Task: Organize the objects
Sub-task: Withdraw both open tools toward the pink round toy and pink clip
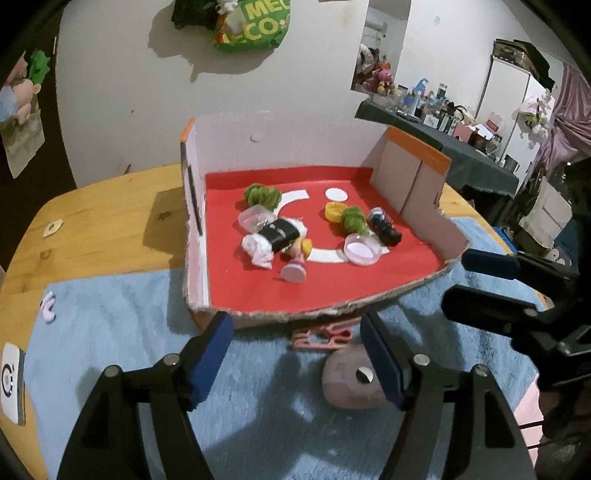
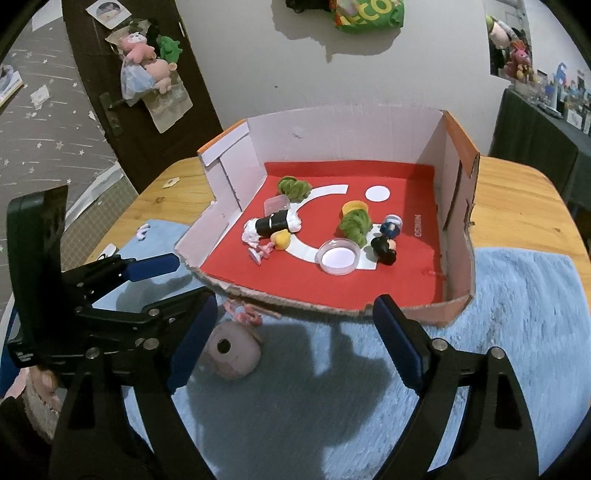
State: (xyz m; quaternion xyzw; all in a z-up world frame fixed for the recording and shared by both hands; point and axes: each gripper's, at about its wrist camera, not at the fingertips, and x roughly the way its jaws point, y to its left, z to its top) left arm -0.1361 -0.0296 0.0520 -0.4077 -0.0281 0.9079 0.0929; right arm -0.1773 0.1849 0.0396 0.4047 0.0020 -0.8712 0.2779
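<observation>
Toys lie gathered on the red floor of a cut-down cardboard box (image 2: 458, 236) that stands at the middle of the desk (image 2: 517, 192), its near wall cut away, probably so a gripper can reach in from the front; the box's near edge rests on a blue fluffy mat (image 2: 498, 314) that covers the near part of the desk. Inside, toward the left wall, lie a green fuzzy piece (image 2: 293, 187), a clear small tub (image 2: 276, 202), a black-and-white roll (image 2: 273, 225) and a small blond doll (image 2: 273, 243); toward the right wall lie a second green fuzzy piece (image 2: 356, 223), a yellow cap (image 2: 354, 206), a clear round lid (image 2: 339, 255) and a dark figurine (image 2: 386, 242). Outside, on the mat just before the box's near edge, remain a pink clip (image 1: 323, 338) and a mauve rounded object (image 1: 351, 380), which I judge not yet sorted. The left gripper (image 1: 295, 354) hangs over the mat with jaws spread and nothing between them; the right gripper (image 2: 295, 343) likewise stands spread and empty. On the red floor near the right wall, "MINISO" reads sideways; a green bag (image 1: 255, 26) on the wall shows partial letters, "MEG" and "CO".
</observation>
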